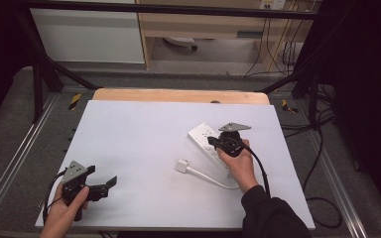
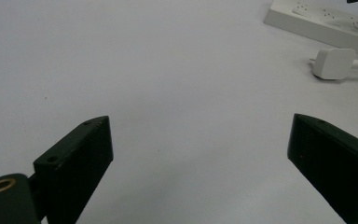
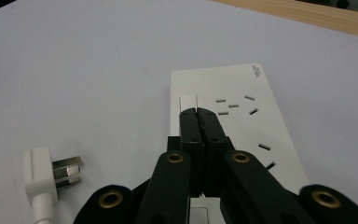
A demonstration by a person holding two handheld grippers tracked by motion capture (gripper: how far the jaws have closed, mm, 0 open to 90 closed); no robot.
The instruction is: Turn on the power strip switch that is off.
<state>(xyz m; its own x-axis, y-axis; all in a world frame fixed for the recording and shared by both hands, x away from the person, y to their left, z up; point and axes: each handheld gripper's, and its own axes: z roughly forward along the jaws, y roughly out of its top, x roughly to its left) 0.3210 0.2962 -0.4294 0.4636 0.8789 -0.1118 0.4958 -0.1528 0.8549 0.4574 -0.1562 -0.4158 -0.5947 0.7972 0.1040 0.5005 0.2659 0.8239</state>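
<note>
We record the left gripper (image 1: 110, 182) at lower left of the high view, jaws spread wide over the bare white table (image 1: 139, 144). The right gripper (image 3: 198, 112), right of centre, has its jaws pressed together, tips on the white power strip (image 3: 242, 121) at its switch (image 3: 189, 101). The white plug (image 1: 181, 165) lies loose just left of the strip.

1. Power strip (image 3: 242, 121) lies on table (image 1: 139, 148), directly under right gripper (image 3: 199, 112) tips.
2. Plug (image 3: 42, 175) on table, just left of right gripper, w/ cable (image 1: 211, 179) running toward person.
3. Left gripper (image 1: 110, 182) well left of both, near table's front edge.
</note>
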